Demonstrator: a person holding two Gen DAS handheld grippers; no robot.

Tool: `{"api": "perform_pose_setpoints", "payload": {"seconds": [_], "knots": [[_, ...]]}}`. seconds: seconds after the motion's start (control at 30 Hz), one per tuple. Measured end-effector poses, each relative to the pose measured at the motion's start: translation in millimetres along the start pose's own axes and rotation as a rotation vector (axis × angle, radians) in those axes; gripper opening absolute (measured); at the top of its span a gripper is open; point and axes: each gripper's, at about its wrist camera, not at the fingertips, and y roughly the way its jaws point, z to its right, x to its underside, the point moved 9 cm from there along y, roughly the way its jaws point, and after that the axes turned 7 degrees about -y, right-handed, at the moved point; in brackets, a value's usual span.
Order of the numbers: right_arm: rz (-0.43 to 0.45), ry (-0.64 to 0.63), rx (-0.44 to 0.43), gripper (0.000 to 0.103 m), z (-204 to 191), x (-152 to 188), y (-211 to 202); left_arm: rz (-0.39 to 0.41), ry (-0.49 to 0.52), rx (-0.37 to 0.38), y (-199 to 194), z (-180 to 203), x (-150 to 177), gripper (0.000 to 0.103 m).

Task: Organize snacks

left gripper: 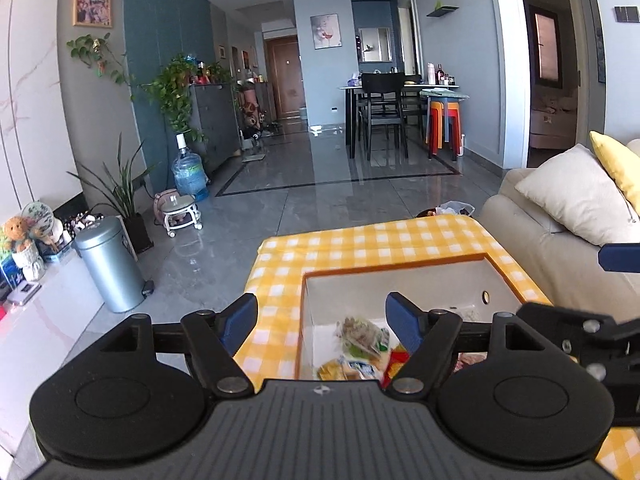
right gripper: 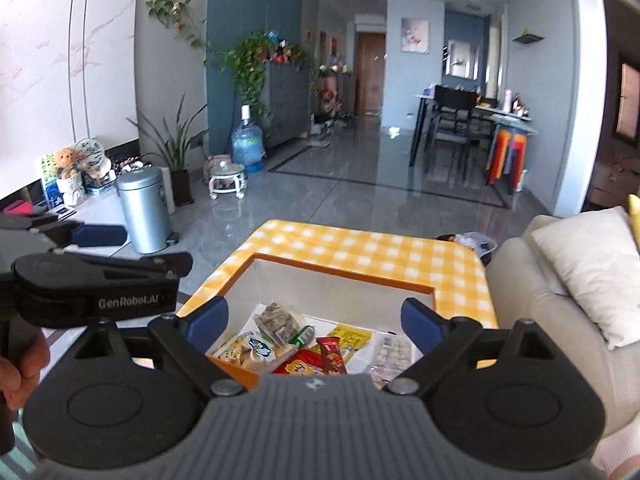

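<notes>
An orange-rimmed white box [right gripper: 344, 280] sits on a yellow checked tablecloth [right gripper: 360, 246]. It holds several snack packets: a clear bag of brown pieces [right gripper: 278, 322], a red packet [right gripper: 330, 354], a yellow packet [right gripper: 352, 336] and a clear pack of pale balls [right gripper: 392, 352]. My right gripper [right gripper: 316, 316] is open and empty above the box's near side. My left gripper [left gripper: 322, 316] is open and empty over the box's left rim [left gripper: 304, 308]; the snacks [left gripper: 362, 336] look blurred below it. The left gripper also shows at the left of the right wrist view [right gripper: 100, 236].
A beige sofa [left gripper: 560, 216] with cushions stands right of the table. A metal bin [left gripper: 110, 264] and a low white shelf with toys stand to the left. Grey tiled floor stretches ahead to a dining table [left gripper: 396, 92] with chairs and stools.
</notes>
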Motion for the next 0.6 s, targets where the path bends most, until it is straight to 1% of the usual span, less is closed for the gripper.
{"api": "perform_pose_setpoints", "payload": {"seconds": [0.07, 0.13, 0.2, 0.33, 0.53, 0.6], "knots": [[0.006, 0.014, 0.015, 0.090, 1.6, 6.1, -5.0, -0.016, -0.011, 0.009, -0.1, 4.9, 9.1, 0.087], [-0.012, 0.020, 0.019, 0.090, 2.1, 12.7, -5.2, -0.050, -0.014, 0.013, -1.2, 5.5, 20.2, 0.087], [-0.032, 0.027, 0.028, 0.090, 4.7, 18.7, -4.4, -0.084, 0.002, 0.024, 1.0, 8.6, 28.3, 0.087], [-0.051, 0.056, 0.037, 0.090, 11.6, 29.0, -4.8, -0.110, 0.012, 0.003, 6.6, 9.6, 38.5, 0.087], [-0.067, 0.044, 0.097, 0.090, 21.0, 48.3, -2.0, -0.152, 0.004, -0.026, 16.2, 14.0, 54.8, 0.087], [-0.074, 0.043, 0.115, 0.093, 25.8, 54.8, 2.3, -0.165, 0.007, -0.033, 18.2, 13.7, 59.4, 0.087]]}}
